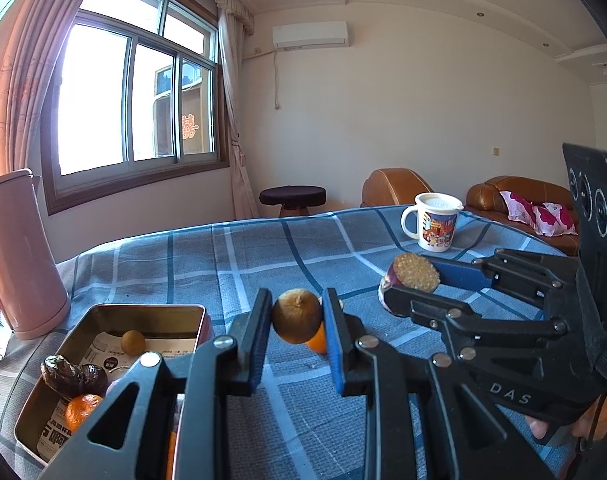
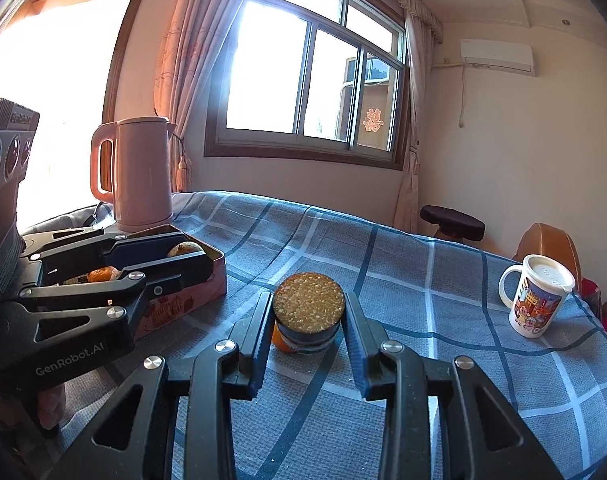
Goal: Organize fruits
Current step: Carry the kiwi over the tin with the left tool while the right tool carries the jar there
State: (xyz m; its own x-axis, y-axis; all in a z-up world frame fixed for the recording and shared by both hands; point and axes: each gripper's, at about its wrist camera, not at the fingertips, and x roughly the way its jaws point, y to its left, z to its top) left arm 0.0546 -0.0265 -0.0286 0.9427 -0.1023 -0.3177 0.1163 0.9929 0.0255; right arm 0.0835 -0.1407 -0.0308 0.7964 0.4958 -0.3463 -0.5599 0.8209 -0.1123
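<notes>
Left tool (image 1: pixel 297 320): clamped on a brownish round fruit (image 1: pixel 296 321), held above the checked cloth (image 1: pixel 231 264).
Right tool (image 2: pixel 308 316): gripping a cut fruit (image 2: pixel 308 300) with a purple skin and a grainy yellow face turned up.
Orange (image 1: pixel 318 340): on the cloth just behind the brownish fruit, at 5 o'clock from it.
Tin box (image 1: pixel 115 314): at 8 o'clock from the left tool, holding a small tan fruit (image 1: pixel 133 342), dark wrinkled fruits (image 1: pixel 73 374) and a tangerine (image 1: pixel 81 410).
Pink kettle (image 2: pixel 141 172): at 12 o'clock behind the tin.
Mug (image 2: pixel 537 296): well apart, at 3 o'clock from the right tool.
Bench: covered by the cloth.
</notes>
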